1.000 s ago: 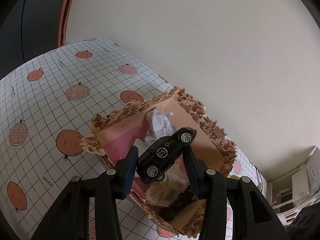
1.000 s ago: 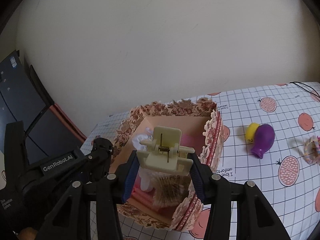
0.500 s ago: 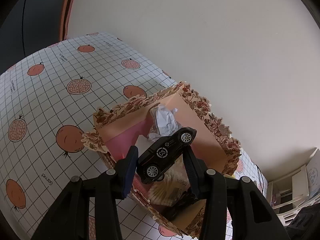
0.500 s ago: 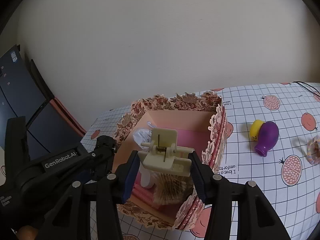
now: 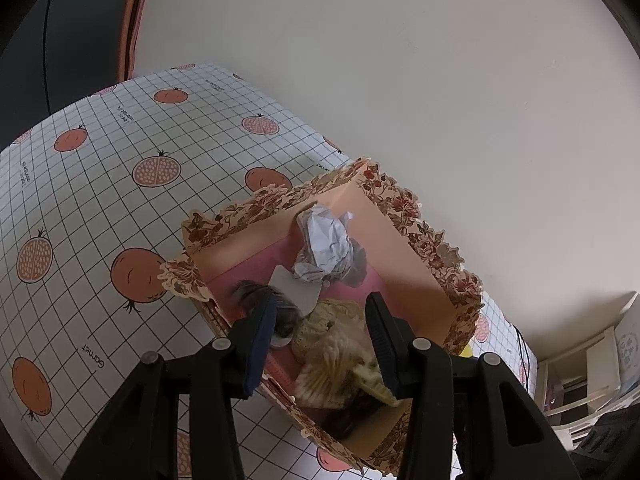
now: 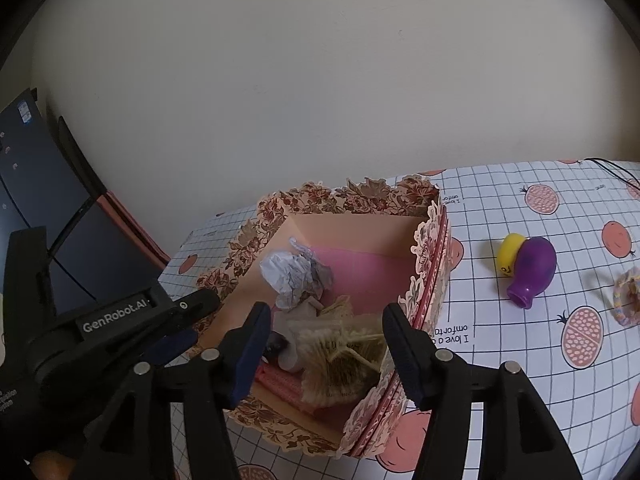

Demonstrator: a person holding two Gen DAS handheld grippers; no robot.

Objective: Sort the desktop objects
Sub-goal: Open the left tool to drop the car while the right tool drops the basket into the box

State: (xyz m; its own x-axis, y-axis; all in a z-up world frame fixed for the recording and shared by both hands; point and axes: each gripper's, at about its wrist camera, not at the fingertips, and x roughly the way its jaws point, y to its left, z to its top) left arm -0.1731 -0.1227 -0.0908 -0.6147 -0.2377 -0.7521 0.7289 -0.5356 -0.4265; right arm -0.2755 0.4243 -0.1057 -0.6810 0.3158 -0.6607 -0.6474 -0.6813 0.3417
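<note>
Both claws hang over the floral-edged box with their jaws spread wide and nothing between them. The left claw (image 5: 320, 340) sits above the near corner of the box (image 5: 404, 252); the right claw (image 6: 324, 344) hovers over the same box (image 6: 352, 224) from the other side, with the left claw's black body (image 6: 116, 316), marked GenRobot.AI, reaching in beside it.

Just beyond the right claw's fingertips, inside the box, lies a cream-coloured clip (image 6: 352, 344) on top of a fanned, frilled paper piece (image 6: 340, 376). To its left a small dark shape (image 6: 276, 346) shows near the left fingertip, too blurred to name; in the left wrist view a dark blurred smear (image 5: 256, 294) lies by the left finger as well. Farther in, a crumpled ball of white paper (image 6: 294, 276) rests on the pink floor by the left wall, also seen in the left wrist view (image 5: 326, 248).

The box stands on the bench (image 6: 532, 360), covered in a grid-and-pomegranate cloth. Well apart from the box to the right lies a purple and yellow toy (image 6: 528, 268) on its side, and at the far right edge a small frilled item (image 6: 628, 296), partly cut off.
</note>
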